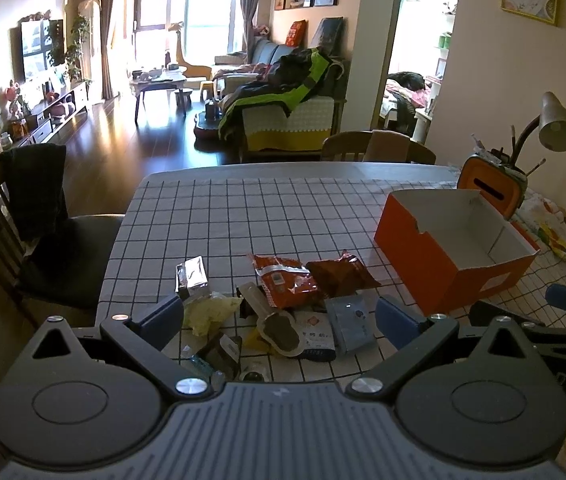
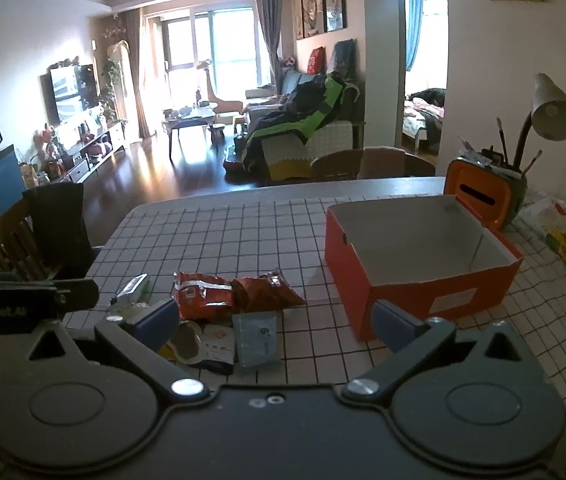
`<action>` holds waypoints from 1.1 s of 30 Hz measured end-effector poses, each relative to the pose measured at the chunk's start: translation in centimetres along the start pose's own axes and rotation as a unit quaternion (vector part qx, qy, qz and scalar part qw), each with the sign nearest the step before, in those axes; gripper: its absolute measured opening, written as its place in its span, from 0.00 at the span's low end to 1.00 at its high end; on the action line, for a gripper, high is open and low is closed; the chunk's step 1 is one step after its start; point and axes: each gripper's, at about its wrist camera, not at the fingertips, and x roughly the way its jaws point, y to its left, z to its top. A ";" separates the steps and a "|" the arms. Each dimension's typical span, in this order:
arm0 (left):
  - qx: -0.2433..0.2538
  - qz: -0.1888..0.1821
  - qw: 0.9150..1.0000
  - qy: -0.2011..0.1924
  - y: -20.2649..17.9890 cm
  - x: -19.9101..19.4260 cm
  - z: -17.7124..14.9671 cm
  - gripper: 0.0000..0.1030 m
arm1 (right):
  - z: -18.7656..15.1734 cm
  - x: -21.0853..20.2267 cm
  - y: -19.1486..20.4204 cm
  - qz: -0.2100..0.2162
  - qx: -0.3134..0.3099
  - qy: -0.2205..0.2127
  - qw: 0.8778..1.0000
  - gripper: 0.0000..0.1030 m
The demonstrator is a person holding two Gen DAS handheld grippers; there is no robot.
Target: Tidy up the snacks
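The left gripper (image 1: 281, 314) has its fingers spread wide and holds nothing; it hovers over the near end of a pile of snacks (image 1: 279, 308) on the checked table (image 1: 243, 208). Between its fingers lie a yellow packet (image 1: 209, 312), a blue pouch (image 1: 353, 320) and a white pouch (image 1: 315, 334); past them are a silver pack (image 1: 192, 276) and two red bags (image 1: 287, 280).

The right gripper (image 2: 277, 318) is also wide open and empty, just right of the left one, above the blue pouch (image 2: 257, 338). The red bags (image 2: 235, 292) lie just beyond. Its right finger (image 2: 397, 324) sits before the near corner of an open orange box (image 2: 367, 272), standing right of the pile. A lamp (image 2: 551, 112) stands behind the box.
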 end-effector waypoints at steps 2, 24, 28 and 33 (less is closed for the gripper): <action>-0.002 0.000 1.000 0.000 0.2 -0.2 -0.1 1.00 | -0.1 -0.2 0.1 0.002 -0.002 -0.001 1.000 1.00; -0.003 -0.006 1.000 0.004 0.3 -0.8 -0.8 1.00 | -0.6 -0.9 0.0 0.006 -0.003 0.001 1.000 1.00; -0.003 -0.007 1.000 0.004 0.3 -0.8 -0.8 1.00 | -0.6 -1.0 -0.1 0.004 -0.003 0.002 1.000 1.00; -0.003 -0.007 1.000 0.006 0.2 -0.8 -0.8 1.00 | -0.5 -1.1 -0.4 0.002 0.000 0.002 1.000 1.00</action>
